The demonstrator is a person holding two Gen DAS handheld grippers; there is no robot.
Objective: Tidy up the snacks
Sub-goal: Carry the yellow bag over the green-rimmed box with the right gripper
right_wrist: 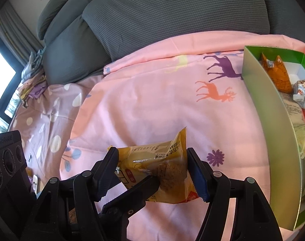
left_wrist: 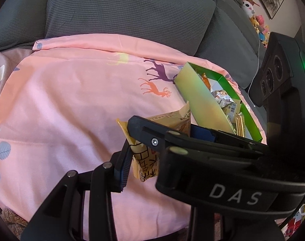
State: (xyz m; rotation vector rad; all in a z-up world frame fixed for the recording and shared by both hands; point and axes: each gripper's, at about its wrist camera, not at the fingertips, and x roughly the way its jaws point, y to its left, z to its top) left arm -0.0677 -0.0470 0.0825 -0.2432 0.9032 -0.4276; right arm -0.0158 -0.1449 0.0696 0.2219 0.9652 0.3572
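Yellow snack packet (right_wrist: pixel 152 166) is pinched by both the left gripper (left_wrist: pixel 141 152) and right gripper (right_wrist: pixel 152 168); the green box (right_wrist: pixel 272 120) sits off to the right.

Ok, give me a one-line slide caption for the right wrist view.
Both grippers meet on a yellow snack packet above the pink deer-print sheet, beside the green box of sorted snacks.
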